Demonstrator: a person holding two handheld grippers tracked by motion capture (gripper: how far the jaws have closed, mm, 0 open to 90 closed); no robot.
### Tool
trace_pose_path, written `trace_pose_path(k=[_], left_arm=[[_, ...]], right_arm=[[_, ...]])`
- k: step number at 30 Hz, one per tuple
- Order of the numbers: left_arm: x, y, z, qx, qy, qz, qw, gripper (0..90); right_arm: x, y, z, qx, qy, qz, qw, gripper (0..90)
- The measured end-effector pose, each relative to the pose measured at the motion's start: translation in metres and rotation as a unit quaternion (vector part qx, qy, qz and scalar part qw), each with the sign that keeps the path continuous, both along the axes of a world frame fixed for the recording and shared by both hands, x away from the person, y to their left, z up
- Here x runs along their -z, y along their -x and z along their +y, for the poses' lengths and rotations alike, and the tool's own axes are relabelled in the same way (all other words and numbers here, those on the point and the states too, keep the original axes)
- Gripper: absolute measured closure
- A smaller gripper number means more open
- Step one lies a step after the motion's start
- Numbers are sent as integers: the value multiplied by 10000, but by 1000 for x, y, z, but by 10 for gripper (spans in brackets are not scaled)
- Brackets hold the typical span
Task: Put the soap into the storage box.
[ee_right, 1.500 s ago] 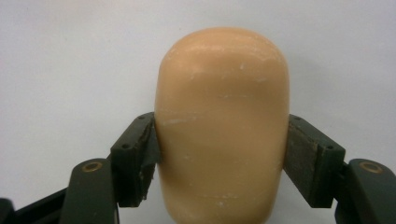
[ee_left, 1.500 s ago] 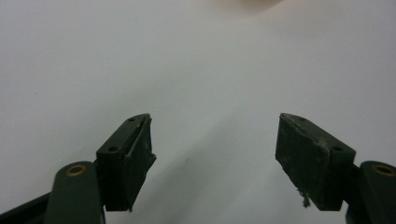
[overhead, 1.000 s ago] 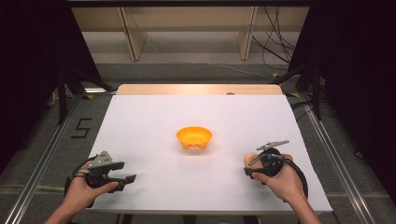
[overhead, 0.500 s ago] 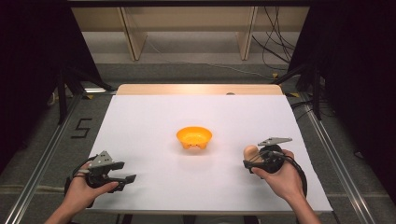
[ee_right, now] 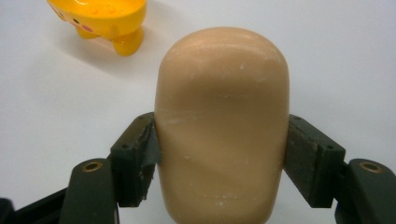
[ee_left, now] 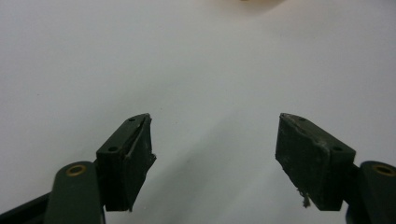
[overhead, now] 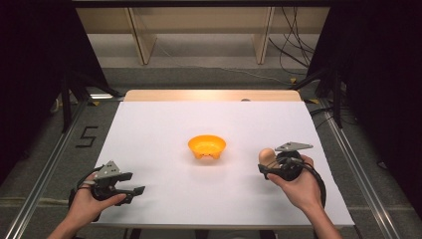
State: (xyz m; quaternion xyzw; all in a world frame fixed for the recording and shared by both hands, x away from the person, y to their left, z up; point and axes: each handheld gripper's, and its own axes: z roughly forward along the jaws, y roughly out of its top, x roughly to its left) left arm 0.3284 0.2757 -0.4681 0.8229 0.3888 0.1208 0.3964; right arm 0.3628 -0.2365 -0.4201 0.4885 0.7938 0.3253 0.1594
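An orange footed bowl (overhead: 207, 146) stands at the middle of the white table (overhead: 164, 124); its feet show at the top left of the right gripper view (ee_right: 100, 18). My right gripper (overhead: 267, 164) is to the right of the bowl, shut on a tan rounded soap-like bar (ee_right: 222, 121) that stands up between the jaws (overhead: 266, 155). My left gripper (overhead: 133, 194) rests near the table's front left, open, with bare table between its pads (ee_left: 212, 163).
A wooden strip (overhead: 214, 95) runs along the table's far edge. Metal rails (overhead: 50, 164) flank both sides, with a "5" mark (overhead: 85, 136) on the floor at the left. Cables (overhead: 298, 45) and wooden legs lie beyond.
The right gripper has lifted slightly and shifted toward the bowl with the tan bar in it. The left gripper has stayed put.
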Motion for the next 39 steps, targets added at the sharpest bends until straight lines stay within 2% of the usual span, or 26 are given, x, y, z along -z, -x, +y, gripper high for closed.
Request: trace_pose_path(k=[3, 4, 5, 6, 8, 11, 12, 14, 17, 18, 19, 20, 22, 24, 26, 28, 33, 34, 37, 38, 39], left_arm=[[0, 0, 0, -4, 6, 1, 10000, 270], [0, 0, 0, -3, 6, -4, 10000, 270], [0, 0, 0, -3, 6, -4, 10000, 270], [0, 0, 0, -3, 9, -3, 10000, 270], [0, 0, 0, -2, 6, -6, 10000, 270], [0, 0, 0, -6, 14, -6, 10000, 271], [0, 0, -1, -44, 77, -11, 10000, 270], [1, 0, -1, -52, 93, -10, 9999, 270], [0, 0, 0, 4, 6, 0, 10000, 271], [0, 0, 0, 7, -2, -6, 10000, 271], [0, 0, 0, 6, 35, -72, 10000, 271], [0, 0, 0, 5, 39, -74, 10000, 271], [0, 0, 0, 4, 37, -69, 10000, 271], [0, 0, -1, -1, 42, -78, 10000, 271], [0, 0, 0, 5, 40, -75, 10000, 271], [0, 0, 0, 4, 44, -78, 10000, 271], [-1, 0, 0, 2, 45, -83, 10000, 271], [-1, -1, 0, 3, 46, -86, 10000, 271], [0, 0, -1, -11, 79, -103, 9999, 271], [0, 0, -1, -21, 96, -105, 9999, 272], [0, 0, -1, -21, 96, -105, 9999, 272]], right_arm=[[-1, -1, 0, -14, -46, -45, 10000, 336], [-2, -3, 0, -39, -3, -177, 9998, 336], [-2, -3, 0, -39, -3, -177, 9998, 336], [-3, -2, 2, 43, -128, -130, 9998, 336], [-5, -4, 1, -74, 24, -286, 9996, 336], [-7, -5, 3, -35, -22, -372, 9993, 336], [-8, -5, 3, -6, -65, -304, 9995, 336], [-9, -6, 4, 3, -76, -363, 9993, 336], [-11, -6, 7, 118, -158, -312, 9993, 336], [-11, -9, 7, 15, -145, -446, 9989, 336], [-11, -9, 7, 15, -145, -446, 9989, 336], [-12, -10, 7, 5, -110, -622, 9980, 336], [-14, -11, 7, -2, -81, -588, 9982, 336], [-16, -11, 10, 37, -208, -613, 9979, 336], [-18, -11, 11, 79, -206, -624, 9978, 336], [-20, -14, 11, 14, -151, -767, 9969, 336], [-21, -15, 14, 23, -187, -711, 9973, 336], [-20, -18, 13, -51, -137, -813, 9966, 336], [-21, -18, 14, -4, -188, -823, 9964, 336], [-22, -20, 13, -70, -88, -924, 9957, 336], [-22, -20, 13, -70, -88, -924, 9957, 336]])
